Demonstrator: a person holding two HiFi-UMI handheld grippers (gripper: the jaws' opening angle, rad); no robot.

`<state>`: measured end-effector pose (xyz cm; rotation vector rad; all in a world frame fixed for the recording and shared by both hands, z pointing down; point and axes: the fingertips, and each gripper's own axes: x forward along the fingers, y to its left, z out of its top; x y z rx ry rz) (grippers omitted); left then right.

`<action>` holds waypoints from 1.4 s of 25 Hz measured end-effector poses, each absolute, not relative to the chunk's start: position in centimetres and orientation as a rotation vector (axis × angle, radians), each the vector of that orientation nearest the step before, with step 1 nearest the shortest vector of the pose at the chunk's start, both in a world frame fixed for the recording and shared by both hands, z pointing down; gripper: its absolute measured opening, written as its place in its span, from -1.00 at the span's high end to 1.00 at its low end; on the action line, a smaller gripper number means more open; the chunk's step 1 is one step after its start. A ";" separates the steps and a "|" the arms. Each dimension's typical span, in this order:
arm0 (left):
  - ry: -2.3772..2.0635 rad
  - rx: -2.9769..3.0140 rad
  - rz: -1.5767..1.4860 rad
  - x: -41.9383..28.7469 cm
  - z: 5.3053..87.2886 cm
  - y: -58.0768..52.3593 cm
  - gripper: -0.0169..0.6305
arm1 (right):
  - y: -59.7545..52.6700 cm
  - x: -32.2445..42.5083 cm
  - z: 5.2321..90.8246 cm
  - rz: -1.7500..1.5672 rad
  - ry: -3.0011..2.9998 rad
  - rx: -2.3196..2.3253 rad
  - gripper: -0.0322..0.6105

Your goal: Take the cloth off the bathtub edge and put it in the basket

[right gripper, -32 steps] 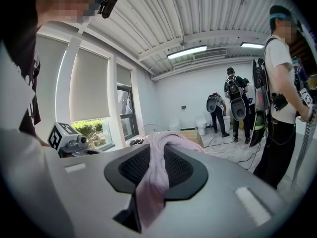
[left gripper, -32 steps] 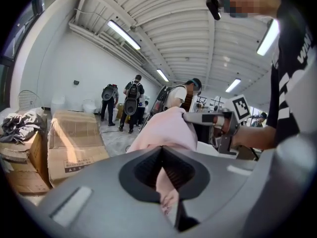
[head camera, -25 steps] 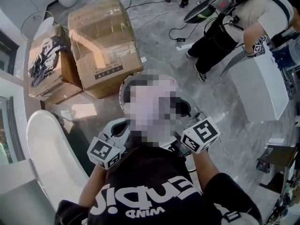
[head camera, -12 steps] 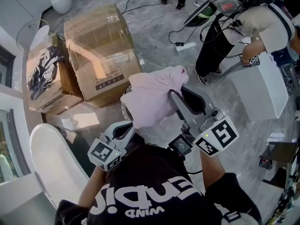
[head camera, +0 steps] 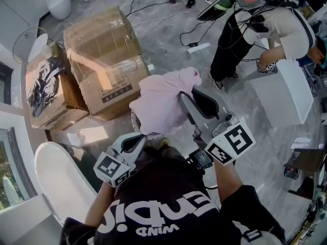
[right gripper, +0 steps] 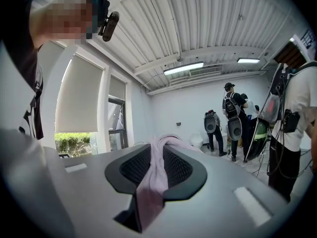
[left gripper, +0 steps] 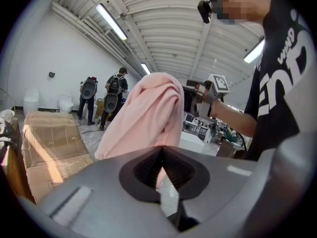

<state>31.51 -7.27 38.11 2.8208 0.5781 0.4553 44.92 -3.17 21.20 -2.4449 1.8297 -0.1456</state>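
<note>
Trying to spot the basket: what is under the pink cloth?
Below the pink cloth, held by the right tool, only a curved piece of a round rim shows. The cloth covers the rest, so its inside cannot be seen.

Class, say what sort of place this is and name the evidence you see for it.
Probably a bathroom mock-up in a studio or showroom, still being set up: a white freestanding bathtub, white toilets, and large brown cardboard boxes standing about.

Beneath me, grey marbled floor [head camera: 168, 50] and two cardboard boxes [head camera: 104, 55]; around me, white walls [left gripper: 44, 68], a ribbed ceiling [right gripper: 198, 19] with strip lights [right gripper: 183, 68], a blinded window [right gripper: 79, 98].
</note>
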 end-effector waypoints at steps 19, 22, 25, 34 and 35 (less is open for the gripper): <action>0.500 2.776 0.497 33.9 40.1 -8.3 0.96 | -5.2 47.7 27.6 -0.264 1.888 -2.349 0.62; 0.484 2.779 0.491 34.3 40.3 -8.6 0.96 | -5.5 47.9 29.2 -0.287 1.895 -2.332 0.62; 0.452 2.774 0.499 35.0 41.1 -9.1 0.96 | -5.8 48.2 31.3 -0.314 1.891 -2.318 0.62; 0.403 2.738 0.573 35.7 46.1 -9.8 0.96 | -6.4 48.8 39.7 -0.455 1.842 -2.302 0.62; 0.400 2.731 0.584 35.6 46.8 -9.9 0.96 | -6.5 48.8 40.6 -0.468 1.835 -2.302 0.62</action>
